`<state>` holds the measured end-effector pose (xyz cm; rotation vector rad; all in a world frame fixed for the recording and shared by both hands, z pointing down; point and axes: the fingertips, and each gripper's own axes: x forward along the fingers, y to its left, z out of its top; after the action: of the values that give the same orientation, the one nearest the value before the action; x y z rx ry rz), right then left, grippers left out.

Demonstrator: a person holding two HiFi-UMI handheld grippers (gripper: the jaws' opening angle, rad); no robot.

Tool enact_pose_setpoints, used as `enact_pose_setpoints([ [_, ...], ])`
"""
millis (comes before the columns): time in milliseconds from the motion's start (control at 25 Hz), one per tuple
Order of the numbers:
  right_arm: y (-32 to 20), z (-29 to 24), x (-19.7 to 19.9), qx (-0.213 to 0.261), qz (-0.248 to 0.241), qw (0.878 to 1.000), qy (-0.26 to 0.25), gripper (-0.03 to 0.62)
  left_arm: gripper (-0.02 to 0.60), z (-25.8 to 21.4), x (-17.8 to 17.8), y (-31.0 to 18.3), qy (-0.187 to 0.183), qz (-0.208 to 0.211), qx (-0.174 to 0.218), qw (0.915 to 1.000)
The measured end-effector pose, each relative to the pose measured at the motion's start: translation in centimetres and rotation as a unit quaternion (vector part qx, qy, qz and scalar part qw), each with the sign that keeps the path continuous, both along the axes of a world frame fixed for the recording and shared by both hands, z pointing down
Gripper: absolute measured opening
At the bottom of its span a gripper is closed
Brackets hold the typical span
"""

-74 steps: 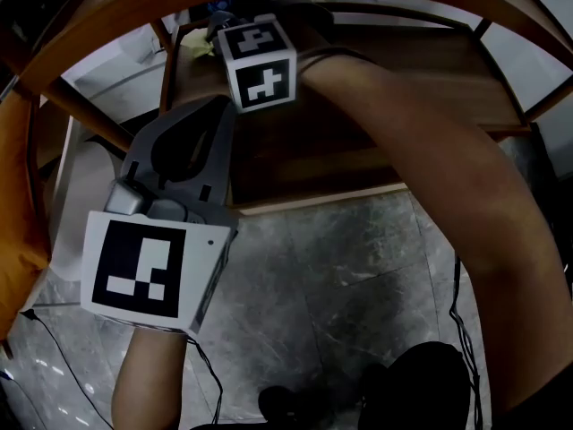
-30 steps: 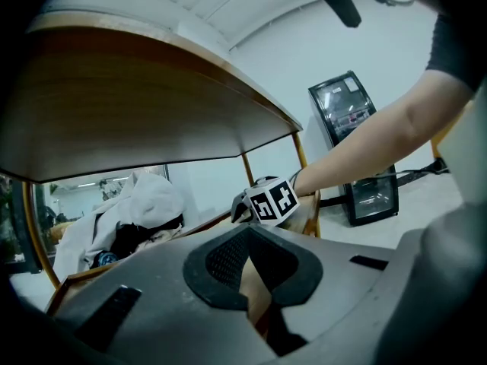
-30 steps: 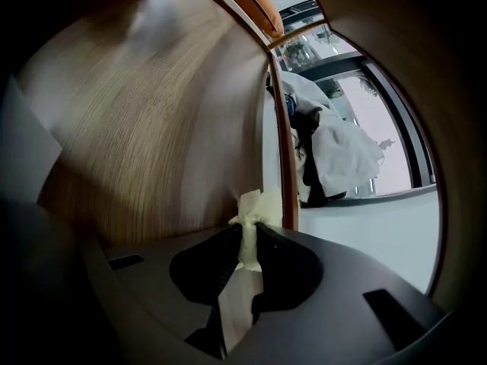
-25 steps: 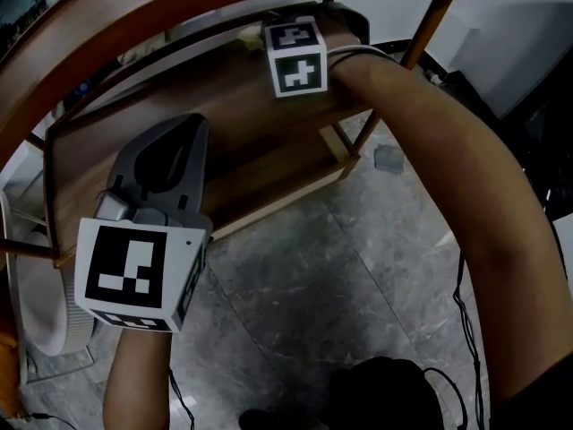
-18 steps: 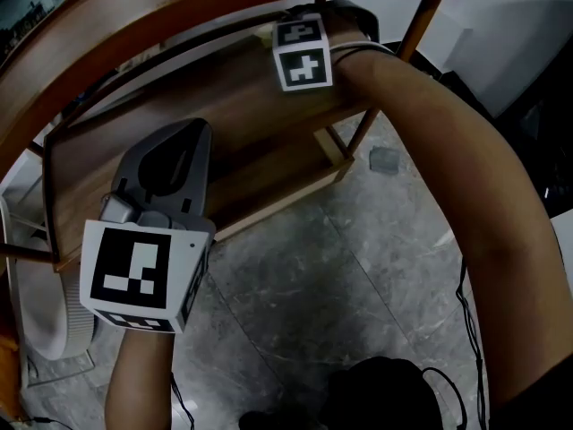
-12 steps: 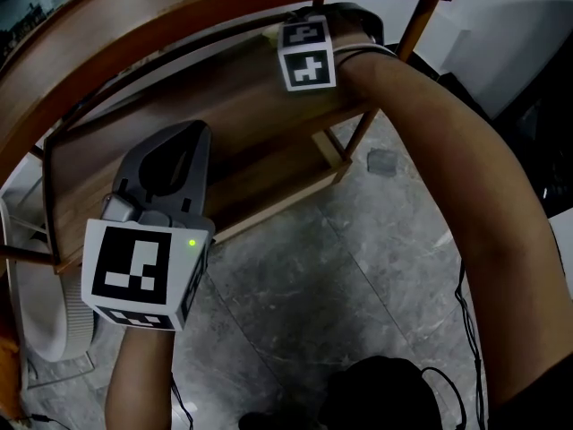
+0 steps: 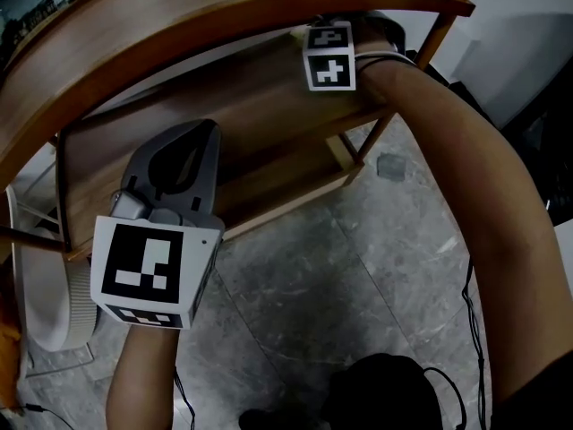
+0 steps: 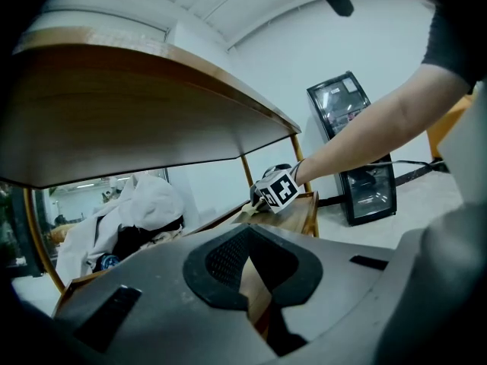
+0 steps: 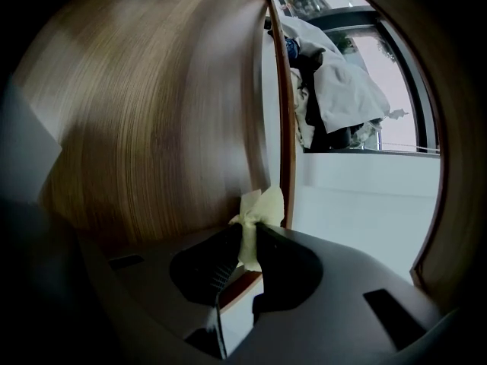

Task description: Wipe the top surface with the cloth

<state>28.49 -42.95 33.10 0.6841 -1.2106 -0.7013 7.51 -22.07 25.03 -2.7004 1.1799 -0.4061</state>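
1. The right gripper [image 9: 245, 236] is clamped tight on the pale yellow cloth [image 9: 262, 204]. A bunched tuft pokes out past the jaw tips and presses on the wooden shelf [image 7: 224, 106].
2. Big change: three seconds ago that gripper was working the far left corner of the shelf. Now it sits at the far right end, close to the right-hand post [image 7: 439, 34]. That reads as one full sweep along the back edge.
3. In the last second the travel has all but stopped, with only a small nudge to the right. The stroke looks spent.
4. The cloth sits right at the shelf's far rim, just beside the thin rail that runs along it.
5. The left gripper [image 7: 195, 133] hangs at the near left, in front of the shelf. Its jaws are together with nothing between them, and it has barely stirred.
6. One catch: the cloth is on the shelf beneath the curved top board [image 7: 179, 16], not on the board itself.
7. My read is that the far strip is covered and the nearer part of this shelf still needs a return pass.
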Motion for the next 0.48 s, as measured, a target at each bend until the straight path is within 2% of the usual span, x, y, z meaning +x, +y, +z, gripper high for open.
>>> enact_pose_setpoints([
  [480,0.9,-0.6,3.3,-0.007,0.076,0.996,0.049,0.066,0.011,0.3,-5.7,0.8,0.002,-0.024,0.009,0.9997],
])
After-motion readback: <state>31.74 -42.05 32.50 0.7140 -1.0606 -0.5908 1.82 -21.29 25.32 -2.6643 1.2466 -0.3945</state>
